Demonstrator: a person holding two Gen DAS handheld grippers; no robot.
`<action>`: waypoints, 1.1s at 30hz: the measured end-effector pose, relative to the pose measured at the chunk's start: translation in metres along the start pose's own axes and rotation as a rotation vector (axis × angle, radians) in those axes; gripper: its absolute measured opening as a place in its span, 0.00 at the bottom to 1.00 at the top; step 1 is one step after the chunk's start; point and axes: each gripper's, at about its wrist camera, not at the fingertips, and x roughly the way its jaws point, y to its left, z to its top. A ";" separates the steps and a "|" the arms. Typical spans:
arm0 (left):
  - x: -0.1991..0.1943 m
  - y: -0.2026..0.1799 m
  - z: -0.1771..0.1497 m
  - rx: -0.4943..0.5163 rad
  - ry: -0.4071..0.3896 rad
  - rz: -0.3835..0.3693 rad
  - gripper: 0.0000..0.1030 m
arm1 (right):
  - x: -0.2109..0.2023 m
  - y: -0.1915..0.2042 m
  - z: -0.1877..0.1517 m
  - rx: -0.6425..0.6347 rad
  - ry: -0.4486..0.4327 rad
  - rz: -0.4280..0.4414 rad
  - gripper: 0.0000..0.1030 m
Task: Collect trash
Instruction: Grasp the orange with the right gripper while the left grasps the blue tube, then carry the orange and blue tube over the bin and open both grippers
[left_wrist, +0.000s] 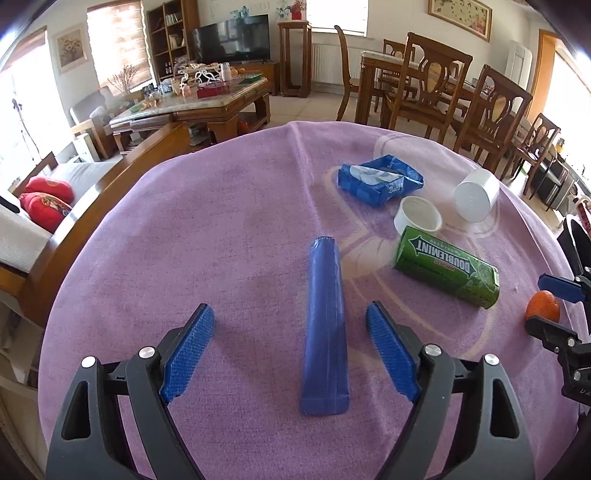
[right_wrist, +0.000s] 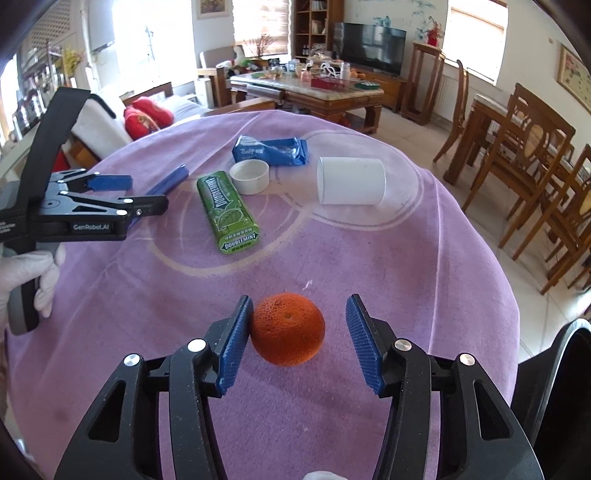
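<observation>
Left gripper (left_wrist: 290, 334) fingers spread around a flat, glossy blue sachet (left_wrist: 325, 328); right gripper (right_wrist: 299, 332) fingers apart, left one touching a round, dimpled orange (right_wrist: 288, 328).

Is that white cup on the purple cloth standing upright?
No, the white cup lies tipped on its side on the purple cloth, its open end facing sideways.

Purple tablecloth (left_wrist: 221, 221); television (left_wrist: 232, 38), dining chairs (left_wrist: 432, 81) behind.
</observation>
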 end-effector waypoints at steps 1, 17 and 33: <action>0.000 0.001 0.001 0.001 0.000 0.002 0.81 | 0.002 0.002 0.000 -0.010 0.005 -0.006 0.44; -0.050 -0.013 -0.005 -0.013 -0.187 -0.112 0.13 | -0.033 -0.023 -0.015 0.105 -0.109 0.108 0.36; -0.120 -0.215 0.026 0.208 -0.380 -0.454 0.14 | -0.179 -0.162 -0.078 0.413 -0.436 -0.042 0.36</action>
